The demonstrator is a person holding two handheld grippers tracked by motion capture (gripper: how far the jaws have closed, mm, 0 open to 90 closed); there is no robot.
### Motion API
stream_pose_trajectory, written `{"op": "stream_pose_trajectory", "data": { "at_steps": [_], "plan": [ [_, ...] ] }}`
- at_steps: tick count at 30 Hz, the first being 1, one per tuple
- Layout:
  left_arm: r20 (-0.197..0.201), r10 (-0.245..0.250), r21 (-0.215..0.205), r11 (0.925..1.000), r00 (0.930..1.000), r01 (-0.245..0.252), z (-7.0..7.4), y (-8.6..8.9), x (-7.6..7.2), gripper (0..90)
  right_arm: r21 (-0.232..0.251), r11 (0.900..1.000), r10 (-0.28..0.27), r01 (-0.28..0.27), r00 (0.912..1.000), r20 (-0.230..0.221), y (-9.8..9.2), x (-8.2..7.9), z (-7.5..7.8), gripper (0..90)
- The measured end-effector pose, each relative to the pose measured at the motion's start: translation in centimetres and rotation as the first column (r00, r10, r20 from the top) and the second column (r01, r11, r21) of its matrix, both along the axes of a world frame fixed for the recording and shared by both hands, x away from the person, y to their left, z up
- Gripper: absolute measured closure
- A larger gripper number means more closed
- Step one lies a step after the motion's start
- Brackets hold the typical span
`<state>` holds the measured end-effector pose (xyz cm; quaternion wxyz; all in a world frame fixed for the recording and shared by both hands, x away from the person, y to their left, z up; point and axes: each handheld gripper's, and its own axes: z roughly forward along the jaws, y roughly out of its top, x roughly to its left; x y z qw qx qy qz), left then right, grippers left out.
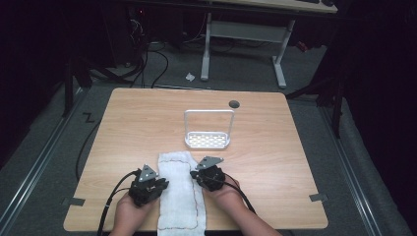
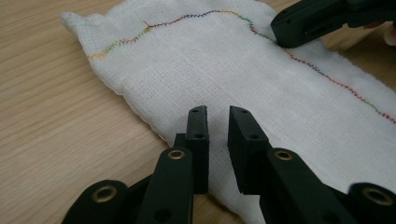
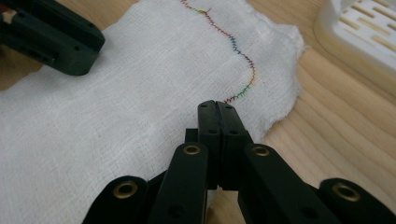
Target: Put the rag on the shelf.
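Observation:
A white gauze cloth (image 1: 179, 191) with a multicoloured stitched hem lies as a long folded strip at the table's near edge. My left gripper (image 1: 163, 185) sits at the cloth's left edge. In the left gripper view its jaws (image 2: 218, 122) stand a little apart over the cloth (image 2: 210, 70), with the weave showing in the narrow gap. My right gripper (image 1: 197, 176) is at the cloth's right edge. Its jaws (image 3: 218, 106) are pressed together over the cloth's border (image 3: 140, 107), and no fabric shows between them.
A white plastic rack (image 1: 207, 140) with a tall wire-like handle stands just beyond the cloth; its slotted base (image 3: 359, 32) lies close to my right gripper. A round grommet hole (image 1: 234, 104) sits at the table's far side. Bare wood extends left and right.

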<state>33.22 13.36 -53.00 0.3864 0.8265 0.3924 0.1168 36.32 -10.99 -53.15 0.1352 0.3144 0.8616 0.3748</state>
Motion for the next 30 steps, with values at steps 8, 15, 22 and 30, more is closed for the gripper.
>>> {"op": "stream_pose_trajectory", "data": {
  "at_steps": [8, 15, 22, 30],
  "plan": [
    [-0.015, -0.069, -0.036, 0.997, 0.9975, 0.069, -0.1, -3.3, -0.3, 78.1, 0.011, 0.999, -0.034, 0.034, 0.9994, -0.011, -3.5, -1.7, 0.0, 90.0],
    [-0.032, -0.126, -0.063, 0.9904, 0.9916, 0.123, -0.2, -5.6, -0.6, 78.1, 0.0, 0.998, -0.06, 0.06, 0.9982, -0.005, -5.9, -2.6, 0.1, 90.0],
    [-0.044, -0.181, -0.091, 0.9801, 0.9825, 0.176, -0.3, -7.4, -1.1, 77.9, -0.01, 0.996, -0.085, 0.085, 0.9964, -0.003, -8.1, -3.3, 0.1, 90.0],
    [-0.038, -0.198, -0.107, 0.9753, 0.9794, 0.193, -0.5, -7.7, -1.2, 77.8, 0.006, 0.994, -0.106, 0.106, 0.9944, -0.007, -9.2, -3.6, 0.0, 90.0]
  ]
}}
